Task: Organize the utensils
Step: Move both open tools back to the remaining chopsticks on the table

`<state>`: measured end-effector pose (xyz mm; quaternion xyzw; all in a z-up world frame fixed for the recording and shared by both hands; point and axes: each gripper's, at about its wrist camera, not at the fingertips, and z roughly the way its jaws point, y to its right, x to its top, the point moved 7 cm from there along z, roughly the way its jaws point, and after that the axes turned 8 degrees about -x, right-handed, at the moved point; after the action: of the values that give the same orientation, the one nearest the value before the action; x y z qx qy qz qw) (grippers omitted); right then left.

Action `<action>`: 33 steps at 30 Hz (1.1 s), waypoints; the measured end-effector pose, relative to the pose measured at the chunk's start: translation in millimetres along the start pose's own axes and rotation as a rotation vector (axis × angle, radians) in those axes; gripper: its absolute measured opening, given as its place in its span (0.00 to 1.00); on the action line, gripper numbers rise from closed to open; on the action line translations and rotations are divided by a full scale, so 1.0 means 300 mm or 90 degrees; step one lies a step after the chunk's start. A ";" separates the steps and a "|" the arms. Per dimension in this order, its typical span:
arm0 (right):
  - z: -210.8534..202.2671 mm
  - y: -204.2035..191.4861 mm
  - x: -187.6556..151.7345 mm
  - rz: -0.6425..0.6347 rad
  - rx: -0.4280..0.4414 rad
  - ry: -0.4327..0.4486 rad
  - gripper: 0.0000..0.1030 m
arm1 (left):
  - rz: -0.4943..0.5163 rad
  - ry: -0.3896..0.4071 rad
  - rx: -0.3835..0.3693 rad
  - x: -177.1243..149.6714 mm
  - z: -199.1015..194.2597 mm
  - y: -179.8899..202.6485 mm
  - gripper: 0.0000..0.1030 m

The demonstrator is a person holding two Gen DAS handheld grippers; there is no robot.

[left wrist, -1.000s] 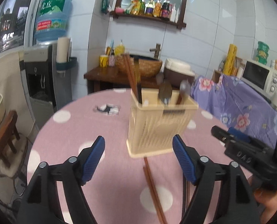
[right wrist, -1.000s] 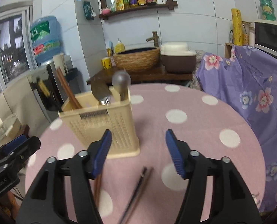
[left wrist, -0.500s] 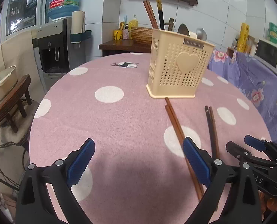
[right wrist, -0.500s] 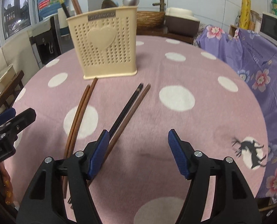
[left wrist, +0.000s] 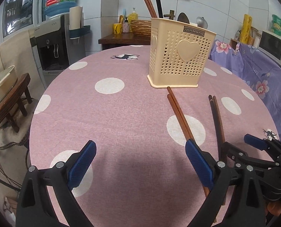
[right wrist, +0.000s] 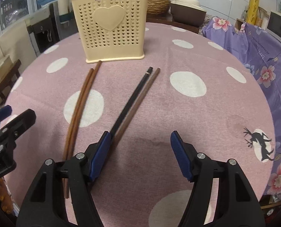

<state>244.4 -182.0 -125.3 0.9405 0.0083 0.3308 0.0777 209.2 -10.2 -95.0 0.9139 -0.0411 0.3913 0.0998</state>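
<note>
A cream perforated utensil holder (left wrist: 180, 56) with a heart on its side stands on the pink dotted table; it also shows in the right wrist view (right wrist: 112, 24). It holds chopsticks and spoons. A pair of reddish-brown chopsticks (left wrist: 180, 113) (right wrist: 79, 104) lies in front of it. A black chopstick (right wrist: 131, 98) and a brown one (right wrist: 138, 100) lie beside them, also in the left wrist view (left wrist: 217, 119). My left gripper (left wrist: 140, 158) is open and empty above the table. My right gripper (right wrist: 140, 149) is open and empty; its left finger is over the black and brown chopsticks' near ends.
The round table (left wrist: 110, 117) has a pink cloth with white dots. A purple floral cover (right wrist: 254, 43) lies to the right, a water dispenser (left wrist: 53, 43) and a wooden stool (left wrist: 13, 98) to the left. A sideboard with a woven basket (right wrist: 157, 5) stands behind.
Both grippers have pulled back from the holder and dropped low over the table. The chopsticks on the cloth now lie right in front of the fingers. Both stay open.
</note>
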 end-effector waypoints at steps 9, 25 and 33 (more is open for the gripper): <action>-0.044 0.125 -0.009 0.051 -0.012 0.006 0.63 | 0.047 -0.034 -0.012 -0.017 0.046 0.080 0.83; -0.008 0.129 -0.024 0.082 0.016 -0.005 0.64 | 0.076 -0.068 -0.009 -0.037 0.110 0.156 0.60; -0.014 0.161 -0.025 0.091 0.013 -0.006 0.64 | 0.067 -0.073 0.007 -0.033 0.106 0.099 0.58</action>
<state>234.2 -229.5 -119.2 0.9409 -0.0561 0.3309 0.0445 220.3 -46.3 -119.3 0.9319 -0.0927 0.3432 0.0719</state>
